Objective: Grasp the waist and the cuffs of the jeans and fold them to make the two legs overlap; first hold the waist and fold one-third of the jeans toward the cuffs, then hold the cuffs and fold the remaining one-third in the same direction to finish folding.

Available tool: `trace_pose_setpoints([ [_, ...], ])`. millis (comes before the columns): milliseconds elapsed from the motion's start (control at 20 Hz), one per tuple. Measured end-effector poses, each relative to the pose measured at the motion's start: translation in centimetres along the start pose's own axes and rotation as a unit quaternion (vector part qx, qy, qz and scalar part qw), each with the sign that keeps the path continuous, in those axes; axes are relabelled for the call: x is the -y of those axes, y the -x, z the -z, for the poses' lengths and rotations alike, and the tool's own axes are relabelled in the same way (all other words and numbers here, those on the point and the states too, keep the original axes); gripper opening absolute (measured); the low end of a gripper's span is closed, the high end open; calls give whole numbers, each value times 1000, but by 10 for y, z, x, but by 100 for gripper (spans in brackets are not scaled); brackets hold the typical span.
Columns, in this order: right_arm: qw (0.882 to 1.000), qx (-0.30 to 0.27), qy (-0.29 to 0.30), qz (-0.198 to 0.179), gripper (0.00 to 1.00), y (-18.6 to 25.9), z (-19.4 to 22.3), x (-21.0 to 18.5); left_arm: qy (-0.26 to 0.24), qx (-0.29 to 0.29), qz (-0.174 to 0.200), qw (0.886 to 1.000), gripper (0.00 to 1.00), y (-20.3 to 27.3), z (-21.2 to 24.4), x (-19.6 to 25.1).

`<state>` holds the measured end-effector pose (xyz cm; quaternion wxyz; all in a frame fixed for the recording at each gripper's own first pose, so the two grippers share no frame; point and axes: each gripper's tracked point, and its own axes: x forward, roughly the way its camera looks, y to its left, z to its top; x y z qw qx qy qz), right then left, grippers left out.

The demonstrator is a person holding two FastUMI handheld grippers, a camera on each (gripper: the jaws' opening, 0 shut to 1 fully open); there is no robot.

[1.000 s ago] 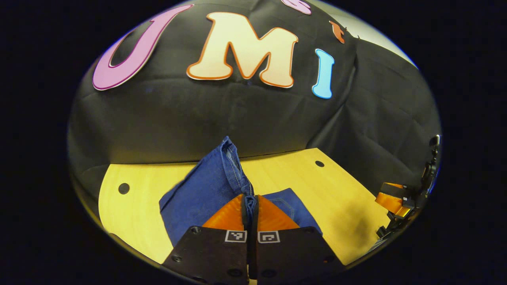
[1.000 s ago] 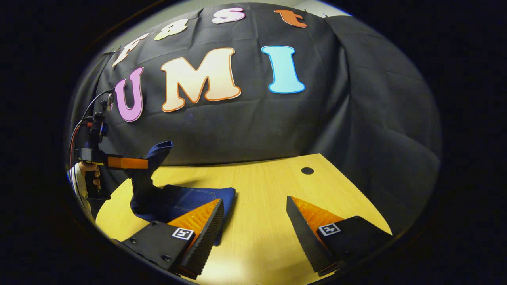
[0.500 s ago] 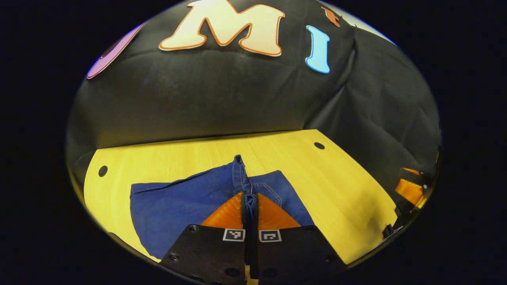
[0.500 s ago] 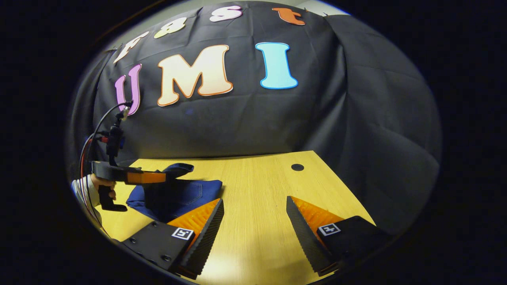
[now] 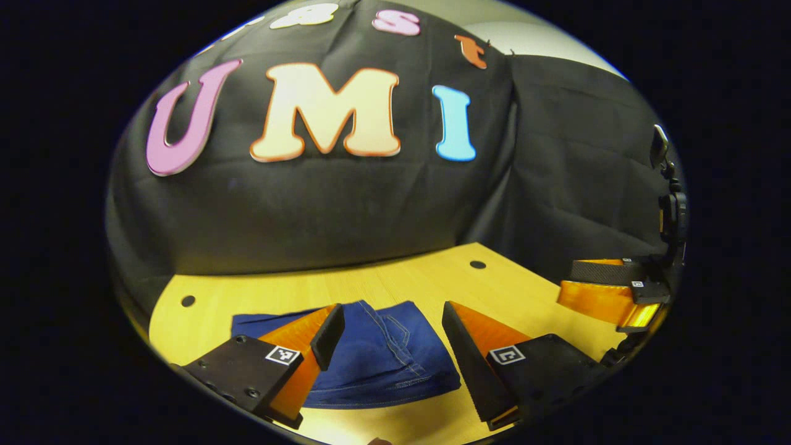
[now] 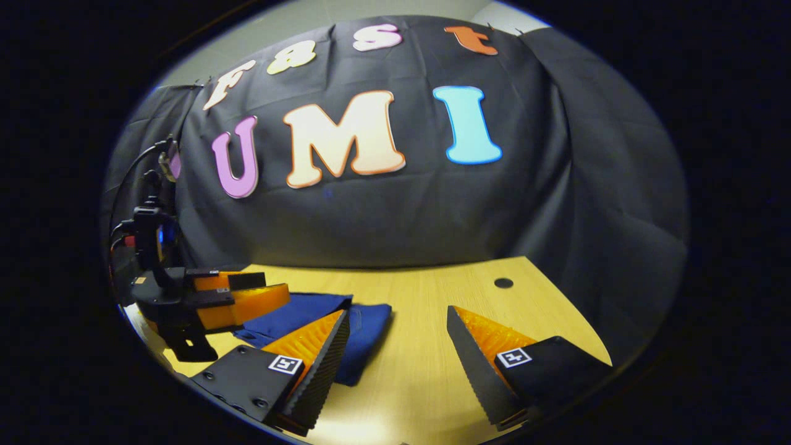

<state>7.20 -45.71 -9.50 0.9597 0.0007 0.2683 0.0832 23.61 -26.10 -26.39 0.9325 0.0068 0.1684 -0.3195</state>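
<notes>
The blue jeans [image 5: 377, 355] lie folded into a compact flat stack on the wooden table [image 5: 401, 281]. My left gripper [image 5: 389, 330] is open just above them, its two fingers straddling the stack with nothing held. In the right gripper view the jeans [image 6: 364, 327] lie left of centre, partly behind the left finger [image 6: 309, 355]. My right gripper [image 6: 398, 346] is open over bare table beside the stack. The left gripper [image 6: 244, 300] appears there at the far left, over the jeans. The right gripper [image 5: 609, 287] shows at the right edge of the left gripper view.
The table has round holes [image 5: 477, 264] [image 5: 188, 301] [image 6: 503, 283] near its back corners. Black cloth [image 6: 401, 210] hangs behind and to the right of the table. The table's rounded right edge [image 6: 575, 327] is close to my right gripper.
The left gripper lowered the lifted end of the jeans onto the stack, then opened and let go. The jeans now lie flat. The right gripper stayed open and barely moved.
</notes>
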Motion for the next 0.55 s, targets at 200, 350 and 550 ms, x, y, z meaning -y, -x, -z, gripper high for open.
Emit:
trace_pose_setpoints([
  [200,997,79,-10,-20,98,38,-53,-51,-7,53,-47,997,94,72,-32,-19],
  [350,993,115,4,-33,97,66,-78,-83,-3,83,-79,993,95,123,-46,-37],
  [550,990,136,9,-37,93,107,-92,-111,4,114,-103,988,94,174,-58,-52],
])
